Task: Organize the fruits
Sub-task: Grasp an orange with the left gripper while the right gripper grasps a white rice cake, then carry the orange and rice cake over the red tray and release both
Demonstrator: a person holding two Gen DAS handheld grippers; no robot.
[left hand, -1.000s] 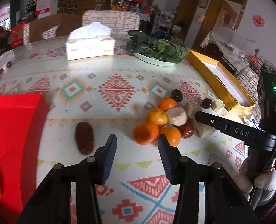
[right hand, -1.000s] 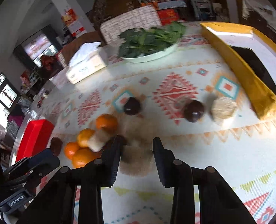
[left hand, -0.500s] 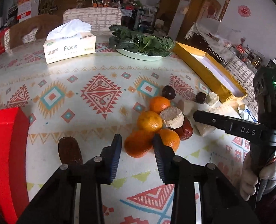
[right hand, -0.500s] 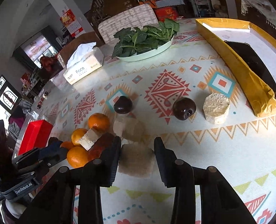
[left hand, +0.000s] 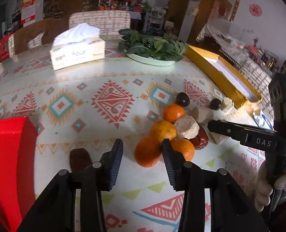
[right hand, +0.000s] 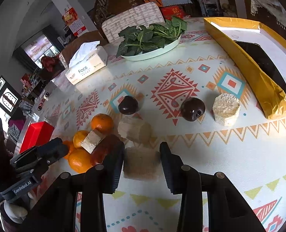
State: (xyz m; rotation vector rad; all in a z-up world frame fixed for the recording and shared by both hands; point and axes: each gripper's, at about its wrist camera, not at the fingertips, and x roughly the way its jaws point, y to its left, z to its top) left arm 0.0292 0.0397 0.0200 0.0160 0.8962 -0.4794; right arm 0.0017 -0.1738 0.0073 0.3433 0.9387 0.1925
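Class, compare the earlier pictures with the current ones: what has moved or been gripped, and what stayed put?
The left hand-held gripper shifted from the brown date toward the nearest orange; its jaws are opening, gripping nothing. The right hand-held gripper stayed around the pale block, ungripped. Fruits unmoved.

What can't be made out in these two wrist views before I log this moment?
- Red box, left wrist view: cut off by the left edge, its inside unseen.
- Dark date, same view: near end hidden behind the left gripper.
- Tan block, right wrist view: sits between the right gripper fingers; pad contact unclear.
- Yellow box: far part cut off by the frame edge.
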